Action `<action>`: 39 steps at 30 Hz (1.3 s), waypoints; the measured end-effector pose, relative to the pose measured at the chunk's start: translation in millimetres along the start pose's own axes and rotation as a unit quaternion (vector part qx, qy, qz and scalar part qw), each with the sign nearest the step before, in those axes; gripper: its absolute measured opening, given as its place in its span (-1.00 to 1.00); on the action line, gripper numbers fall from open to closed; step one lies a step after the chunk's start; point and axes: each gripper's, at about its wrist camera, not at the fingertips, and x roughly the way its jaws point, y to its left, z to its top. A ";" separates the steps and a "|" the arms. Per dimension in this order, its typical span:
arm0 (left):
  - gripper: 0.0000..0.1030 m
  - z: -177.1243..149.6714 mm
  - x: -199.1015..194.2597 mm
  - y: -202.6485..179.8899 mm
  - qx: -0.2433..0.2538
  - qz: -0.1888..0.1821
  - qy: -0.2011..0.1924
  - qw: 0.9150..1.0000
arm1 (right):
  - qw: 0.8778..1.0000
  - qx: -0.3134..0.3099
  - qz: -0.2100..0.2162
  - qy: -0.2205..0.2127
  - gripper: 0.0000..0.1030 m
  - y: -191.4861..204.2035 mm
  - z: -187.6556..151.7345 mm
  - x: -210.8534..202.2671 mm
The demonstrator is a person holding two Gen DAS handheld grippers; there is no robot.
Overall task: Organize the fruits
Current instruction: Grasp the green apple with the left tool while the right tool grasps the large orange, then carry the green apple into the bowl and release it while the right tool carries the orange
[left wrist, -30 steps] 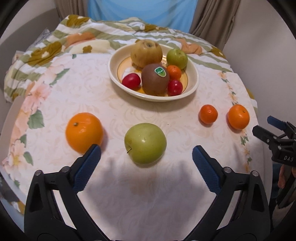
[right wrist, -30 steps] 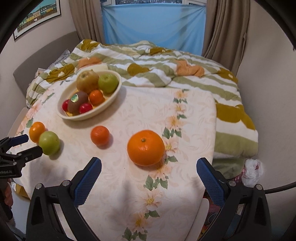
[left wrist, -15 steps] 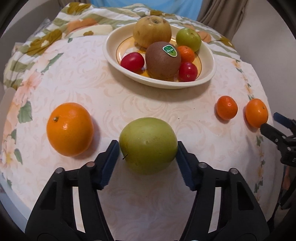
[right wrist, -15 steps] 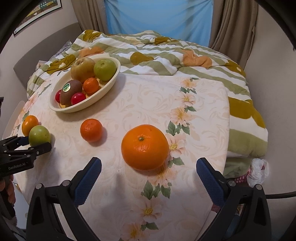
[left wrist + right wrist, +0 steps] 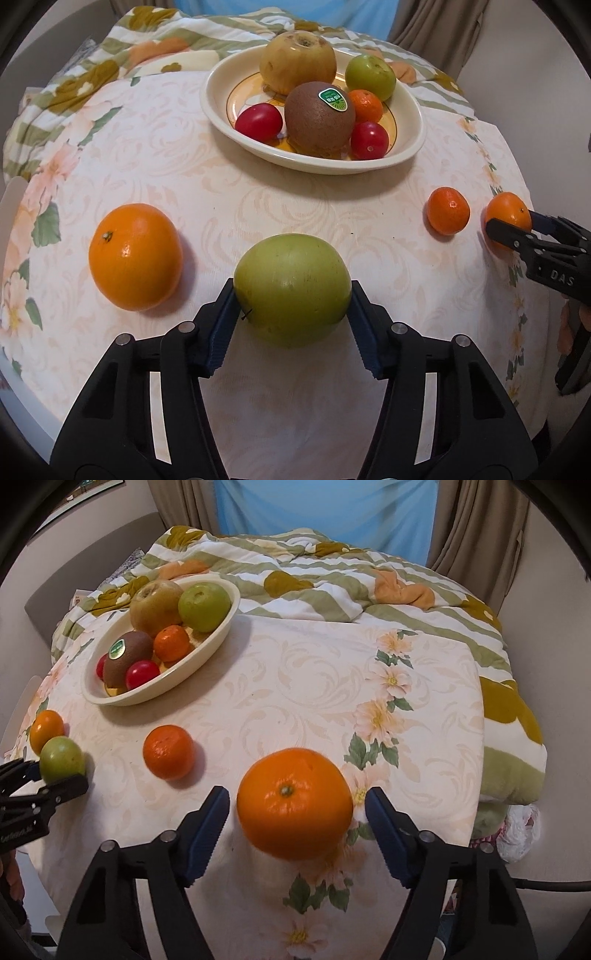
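My left gripper [image 5: 291, 314] is shut on a large green apple [image 5: 292, 288], both blue pads against its sides, on the tablecloth. An orange [image 5: 135, 255] lies to its left. My right gripper [image 5: 297, 823] is open around a big orange [image 5: 294, 804], with a small gap on each side. A small tangerine [image 5: 168, 751] lies to its left. The cream bowl [image 5: 406, 110] at the back holds a pear, a kiwi, a green apple, a tangerine and two red fruits. The right gripper also shows in the left wrist view [image 5: 517, 229].
The round table has a floral cloth [image 5: 332, 686]. A striped quilt [image 5: 332, 576] lies behind it. The table edge drops off on the right, with a white plastic bag [image 5: 521, 830] below. Curtains [image 5: 325, 513] hang at the back.
My left gripper moved forward and closed on the green apple. My right gripper moved forward and its jaws narrowed around the big orange.
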 end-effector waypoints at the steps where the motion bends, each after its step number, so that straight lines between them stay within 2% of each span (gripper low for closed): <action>1: 0.24 -0.1 -0.2 -0.3 -0.001 0.000 0.000 1.000 | 1.000 0.001 -0.003 0.001 0.32 -0.4 0.6 1.1; 7: 0.24 -2.7 -0.9 -0.7 0.000 0.003 0.000 1.000 | 1.000 0.004 -0.007 0.001 0.29 -0.7 1.8 3.2; 9: 0.24 -3.5 -1.2 -0.9 0.000 0.004 -0.001 1.000 | 1.000 0.004 0.006 0.001 0.09 0.2 1.3 3.5; 12: 0.24 -5.0 -2.5 -1.1 0.000 0.003 -0.001 1.000 | 1.000 -0.004 -0.004 -0.002 0.08 4.4 0.6 2.3; 21: 0.24 -3.4 -22.1 -2.6 -0.008 -0.001 -0.012 1.000 | 1.000 -0.005 0.010 -0.020 0.08 7.9 1.9 -20.5; 39: 0.24 24.6 -107.3 -4.0 -0.004 -0.015 -0.080 0.997 | 0.997 -0.014 0.032 -0.072 0.08 39.6 23.1 -98.6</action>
